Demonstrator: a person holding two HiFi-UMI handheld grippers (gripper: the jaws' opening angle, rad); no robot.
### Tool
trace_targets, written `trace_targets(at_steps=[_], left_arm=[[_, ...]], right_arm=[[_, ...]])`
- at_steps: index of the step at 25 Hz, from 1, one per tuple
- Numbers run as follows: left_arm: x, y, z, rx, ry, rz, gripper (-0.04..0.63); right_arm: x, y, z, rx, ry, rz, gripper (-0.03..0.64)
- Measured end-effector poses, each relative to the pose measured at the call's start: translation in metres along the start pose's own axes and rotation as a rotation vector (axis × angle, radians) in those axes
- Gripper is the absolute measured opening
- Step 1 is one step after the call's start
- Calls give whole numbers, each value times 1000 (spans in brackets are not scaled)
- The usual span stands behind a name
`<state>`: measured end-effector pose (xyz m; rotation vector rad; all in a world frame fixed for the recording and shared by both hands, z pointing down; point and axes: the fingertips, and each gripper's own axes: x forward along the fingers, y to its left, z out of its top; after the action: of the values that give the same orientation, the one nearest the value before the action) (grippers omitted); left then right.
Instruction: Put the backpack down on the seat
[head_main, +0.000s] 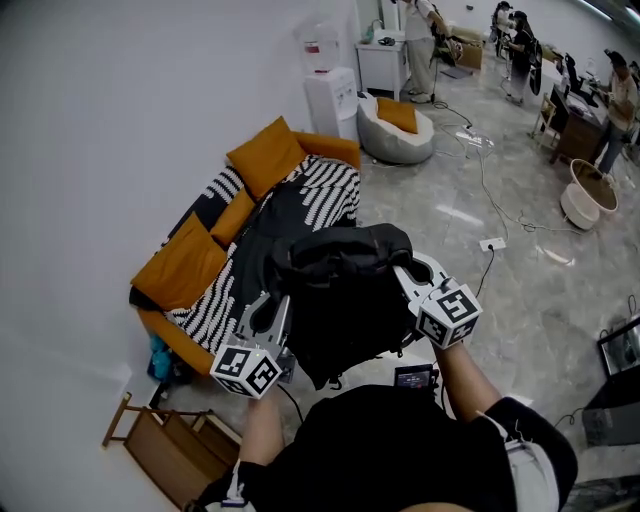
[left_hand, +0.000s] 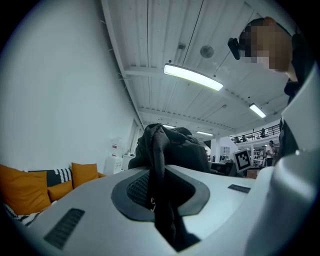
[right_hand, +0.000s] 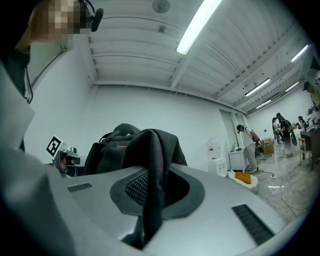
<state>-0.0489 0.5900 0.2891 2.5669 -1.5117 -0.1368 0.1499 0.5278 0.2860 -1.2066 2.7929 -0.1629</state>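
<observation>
In front of the person's chest, the black backpack (head_main: 345, 300) is held off the floor between the two grippers. It is not on the seat; in the head view its far edge overlaps the near end of the sofa (head_main: 163, 335).

Left gripper (left_hand: 160, 192): jaws nearly together, clamped on a dark strap (left_hand: 160, 150) of the backpack. The strap runs up out of the jaws to the bag's bulk beyond.

Right gripper (right_hand: 152, 200): jaws likewise narrowly set, pinching a black mesh-faced strap (right_hand: 154, 155) on the opposite side. The bag sits directly behind the grip.

Both grippers point roughly level, one on each side of the load, marker cubes towards the person.

Seat: an orange sofa against the white wall. It carries orange cushions (head_main: 265, 155), a black-and-white striped throw (head_main: 330, 185) and a dark cloth (head_main: 262, 235) down its middle.

Surroundings:
- A white water dispenser (head_main: 330, 95) stands by the wall beyond the sofa.
- A grey bean bag (head_main: 395, 135) with an orange pillow on it lies just beside the dispenser.
- A wooden rack (head_main: 170, 445) stands at the near end of the sofa, by the wall.
- A power strip (head_main: 492, 243) and trailing cable lie on the polished floor to the right.
- Several people (head_main: 420, 40) stand at desks at the far end of the room, well apart from the sofa.
</observation>
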Motion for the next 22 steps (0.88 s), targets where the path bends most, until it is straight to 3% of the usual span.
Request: trace_targets(at_steps=[10, 22], left_arm=[[12, -4, -21, -58, 39, 5, 61], [53, 26, -36, -66, 47, -10, 60]], right_arm=[[-1, -20, -18, 32, 24, -15, 48], [32, -51, -34, 34, 52, -20, 48]])
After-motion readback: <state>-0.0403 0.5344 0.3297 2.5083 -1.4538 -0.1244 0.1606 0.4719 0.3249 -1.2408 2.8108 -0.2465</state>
